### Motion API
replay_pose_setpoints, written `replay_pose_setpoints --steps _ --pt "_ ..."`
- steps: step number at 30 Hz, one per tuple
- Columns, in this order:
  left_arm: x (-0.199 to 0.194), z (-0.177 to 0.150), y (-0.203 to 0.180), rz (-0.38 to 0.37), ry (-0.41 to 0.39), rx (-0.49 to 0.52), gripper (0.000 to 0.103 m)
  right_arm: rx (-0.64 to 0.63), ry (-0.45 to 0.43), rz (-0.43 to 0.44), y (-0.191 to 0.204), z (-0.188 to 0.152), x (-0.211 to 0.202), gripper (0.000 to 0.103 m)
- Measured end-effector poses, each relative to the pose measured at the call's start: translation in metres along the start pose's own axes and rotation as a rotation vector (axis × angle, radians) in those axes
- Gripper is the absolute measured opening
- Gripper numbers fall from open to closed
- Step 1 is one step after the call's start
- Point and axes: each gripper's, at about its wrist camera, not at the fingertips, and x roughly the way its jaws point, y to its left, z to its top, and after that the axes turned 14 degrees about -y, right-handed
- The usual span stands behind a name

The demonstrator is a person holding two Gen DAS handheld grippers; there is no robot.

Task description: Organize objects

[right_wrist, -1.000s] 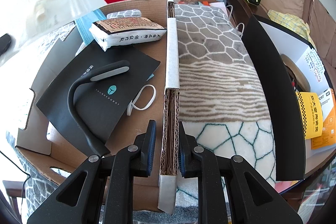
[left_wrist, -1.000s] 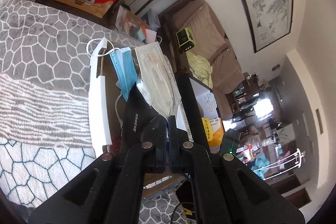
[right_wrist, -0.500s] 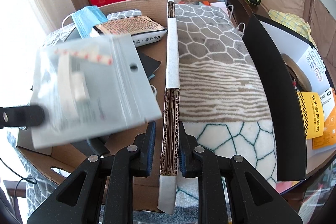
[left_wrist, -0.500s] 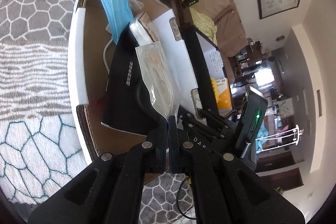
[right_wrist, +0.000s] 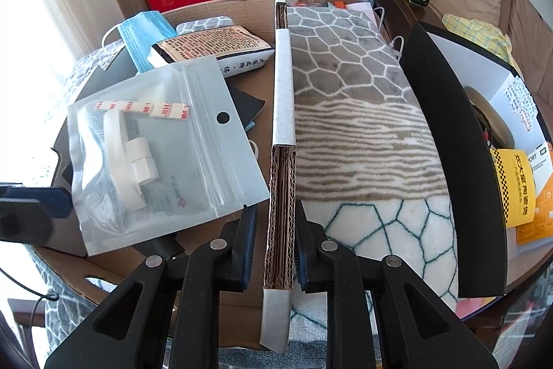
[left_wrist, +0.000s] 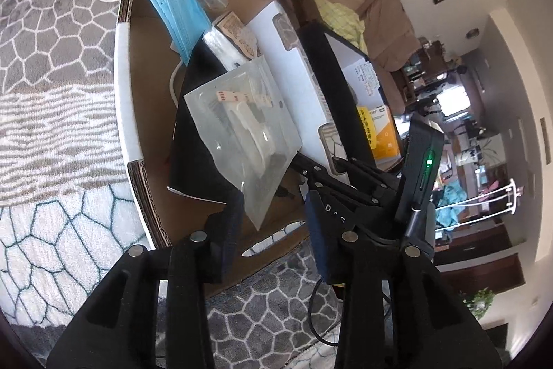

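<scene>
Left gripper just opened off frosted zip bag holding white strips

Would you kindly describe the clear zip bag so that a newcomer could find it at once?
Start at the cardboard box on the patterned blanket. Inside, on top of a black folder, lies the zip bag. Unlike the blue mask and printed packet behind it, it is see-through, holding white strips.

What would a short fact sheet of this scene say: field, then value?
Box: cardboard box, open
Newest item: clear bag, lying on the box's contents
Also inside: blue mask, printed packet
Left claw: jaws just opened, bag's corner between them, not pinched
Right claw: shut on the box's wall
</scene>
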Motion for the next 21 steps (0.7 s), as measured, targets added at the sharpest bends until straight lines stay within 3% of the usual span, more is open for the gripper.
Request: replay_pose_setpoints --steps 9,11,13,17,21 --pt "-0.045 0.041 0.015 0.076 -0.157 -0.008 0.039 0.0 0.0 -0.001 0.0 0.0 0.0 0.02" --pt "-0.047 0.055 0.024 0.112 -0.198 -0.023 0.045 -0.002 0.001 -0.001 0.001 0.0 0.0 0.02" --pt "-0.045 0.07 0.035 0.145 -0.243 -0.047 0.061 -0.003 0.002 -0.001 0.001 -0.001 0.001 0.02" --pt "-0.022 0.099 0.05 0.16 -0.259 -0.126 0.062 -0.005 0.004 0.0 0.001 0.0 0.002 0.02" --pt "-0.006 0.119 0.051 0.192 -0.294 -0.113 0.062 -0.004 0.005 0.001 0.002 0.0 0.002 0.02"
